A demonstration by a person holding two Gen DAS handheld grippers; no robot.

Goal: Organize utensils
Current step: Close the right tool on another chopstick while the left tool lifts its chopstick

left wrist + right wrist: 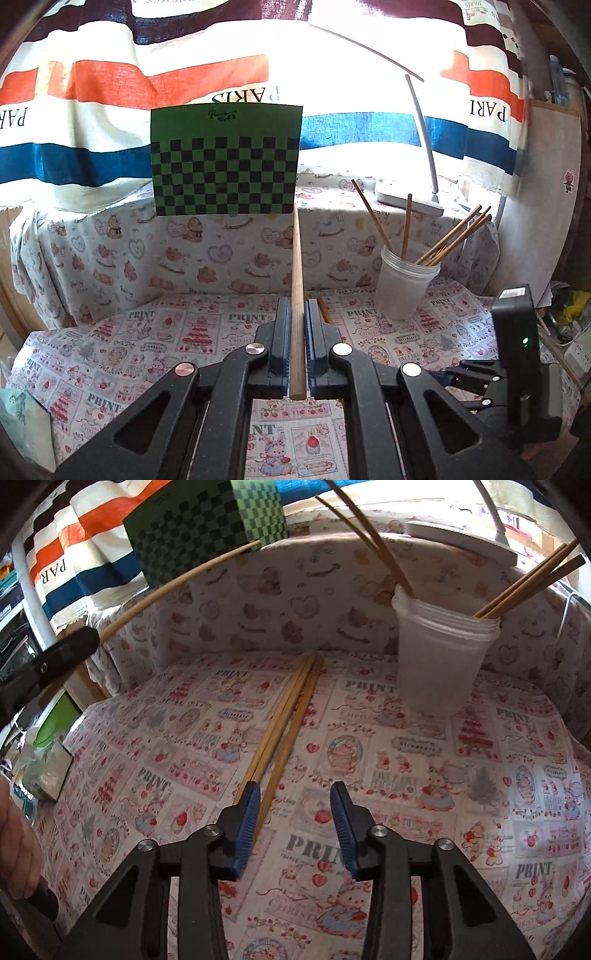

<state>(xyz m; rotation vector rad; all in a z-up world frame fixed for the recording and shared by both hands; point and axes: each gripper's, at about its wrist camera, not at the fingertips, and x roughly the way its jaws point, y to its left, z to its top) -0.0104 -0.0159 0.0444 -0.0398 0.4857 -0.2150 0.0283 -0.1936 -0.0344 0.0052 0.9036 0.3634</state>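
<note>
Left of the cup (441, 653), 3 chopsticks (286, 716) lie on bench; right gripper (293, 825) fingers spread, left gripper (297, 343) pinching a chopstick (296, 280).

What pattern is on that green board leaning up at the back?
The green board carries a black-and-green checkerboard pattern under a plain green band, seen best in the left wrist view.

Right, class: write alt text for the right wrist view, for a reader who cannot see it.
The open right gripper hovers over loose chopsticks lying on a printed tablecloth. Behind stands a translucent plastic cup holding more chopsticks; at left, the left gripper holds one chopstick.
</note>
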